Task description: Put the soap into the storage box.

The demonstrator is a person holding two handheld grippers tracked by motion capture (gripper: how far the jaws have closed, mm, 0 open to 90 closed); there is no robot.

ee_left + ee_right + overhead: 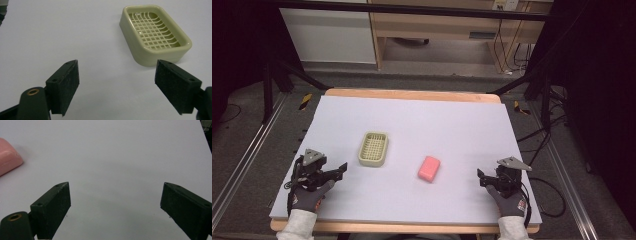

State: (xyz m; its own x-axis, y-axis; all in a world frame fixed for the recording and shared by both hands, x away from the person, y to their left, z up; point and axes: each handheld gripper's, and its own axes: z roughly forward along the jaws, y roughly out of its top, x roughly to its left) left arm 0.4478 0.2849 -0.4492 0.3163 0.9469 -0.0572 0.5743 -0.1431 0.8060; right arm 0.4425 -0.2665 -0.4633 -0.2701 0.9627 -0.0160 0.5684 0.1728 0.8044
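The pink soap bar (429, 168) lies mid-table, long axis tilted slightly right of straight away; the cream slatted dish (373, 148) sits to its left, running front-to-back; left gripper (343, 168) and right gripper (481, 178) rest apart, jaws wide, empty.

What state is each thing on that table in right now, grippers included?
Soap dish: upright on the table, empty, untouched.
Pink soap bar: lying flat on the table, apart from the dish, not held.
Left gripper: jaws wide open, holding nothing, aimed near the dish.
Right gripper: jaws wide open, holding nothing, soap off to its side.
Table: covered by a pale sheet.
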